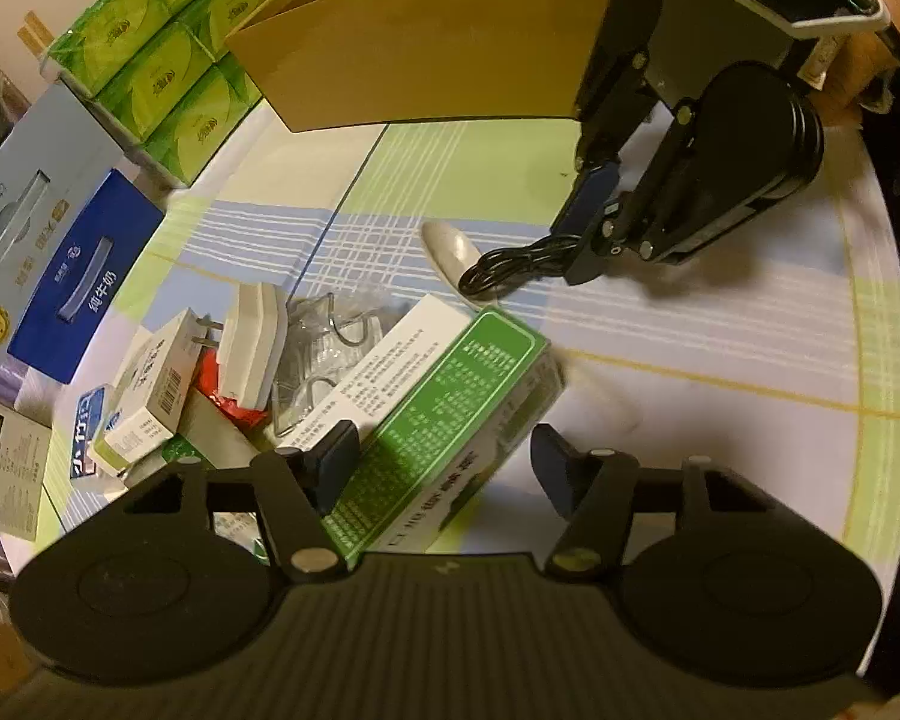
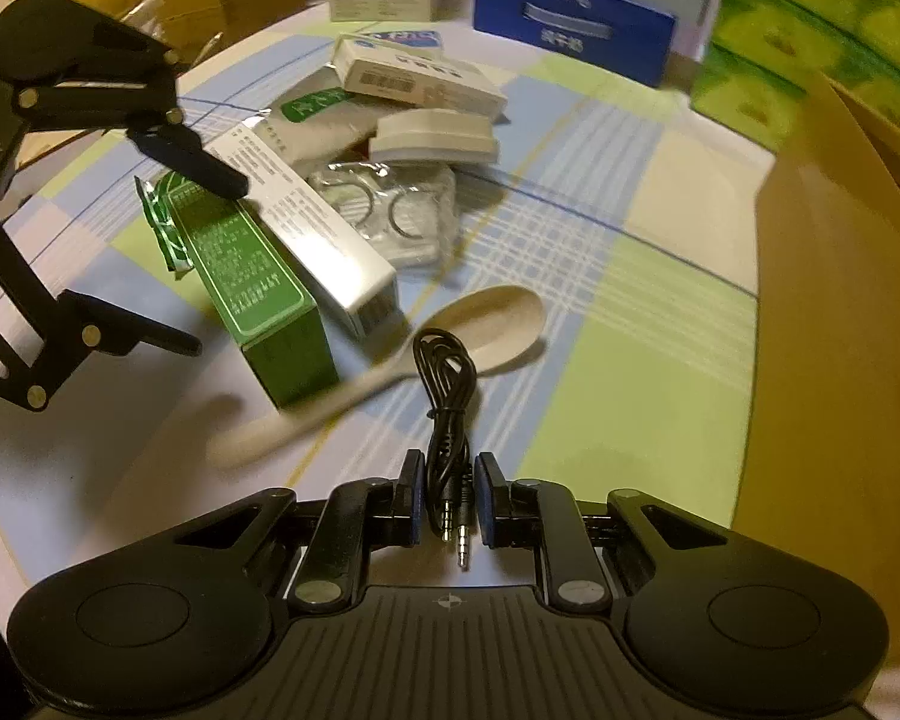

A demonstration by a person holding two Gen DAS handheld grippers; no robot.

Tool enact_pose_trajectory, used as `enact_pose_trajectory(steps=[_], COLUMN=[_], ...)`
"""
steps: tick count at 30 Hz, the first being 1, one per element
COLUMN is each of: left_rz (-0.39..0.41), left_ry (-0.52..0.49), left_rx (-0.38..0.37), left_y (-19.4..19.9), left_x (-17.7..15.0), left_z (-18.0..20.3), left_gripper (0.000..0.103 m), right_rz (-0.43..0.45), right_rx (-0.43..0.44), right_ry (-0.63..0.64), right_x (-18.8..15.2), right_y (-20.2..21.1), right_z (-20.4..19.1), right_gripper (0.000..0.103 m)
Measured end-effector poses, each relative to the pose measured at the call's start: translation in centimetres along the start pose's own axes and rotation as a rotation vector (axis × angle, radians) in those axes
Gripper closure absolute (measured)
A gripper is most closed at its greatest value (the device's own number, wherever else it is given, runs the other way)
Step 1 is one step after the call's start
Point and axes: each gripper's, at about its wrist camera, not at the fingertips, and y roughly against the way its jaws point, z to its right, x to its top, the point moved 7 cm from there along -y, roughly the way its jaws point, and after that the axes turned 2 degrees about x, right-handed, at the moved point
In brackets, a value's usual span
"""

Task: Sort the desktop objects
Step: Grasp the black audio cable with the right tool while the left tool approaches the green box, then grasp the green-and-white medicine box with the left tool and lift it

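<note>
one black cable [image 2: 447, 414] pinched in right claw [image 2: 447, 498], one spoon [image 2: 450, 330] beneath

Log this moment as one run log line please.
left claw: open around green box | right claw: shut on black cable | spoon on table | cardboard box nearby

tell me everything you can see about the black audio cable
The black audio cable is a thin, rubbery-looking cord folded into a loose bundle. Two metal jack plugs hang at its near end, between the fingers of the right claw, which is shut on it. The looped far end reaches out over the cream spoon on the checked tablecloth. In the left wrist view its coil hides part of that spoon; whether they touch is unclear.
</note>
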Motion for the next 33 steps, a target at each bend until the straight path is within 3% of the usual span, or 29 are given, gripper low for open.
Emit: enact_pose_trajectory(steps=[7, 11, 15, 21, 24, 33], left_rz=[-0.041, -0.030, 0.009, -0.012, -0.017, -0.057], left_ry=[0.121, 0.061, -0.029, -0.105, -0.093, -0.078], left_rx=[-0.047, 0.006, 0.064, 0.007, -0.008, -0.026], left_y=[1.4, 2.0, 2.1, 0.3, -0.4, -1.0], left_x=[0.1, 0.2, 0.4, 0.0, -0.5, -0.6], left_z=[0.3, 0.9, 0.8, 0.4, 0.0, -0.3], left_gripper=[0.064, 0.064, 0.050, 0.049, 0.044, 0.044], right_rz=[-0.021, -0.016, -0.010, 0.008, 0.022, 0.038], right_rx=[0.002, -0.003, -0.006, -0.030, -0.040, -0.045], right_ry=[-0.063, -0.075, -0.086, -0.081, -0.083, -0.116], right_x=[-1.7, -2.5, -2.9, -3.0, -3.0, -3.2], right_y=[2.0, 2.8, 3.2, 3.6, 3.7, 3.7], right_z=[0.1, -0.4, -0.6, -0.7, -0.8, -1.2], right_gripper=[0.089, 0.089, 0.089, 0.089, 0.089, 0.089])
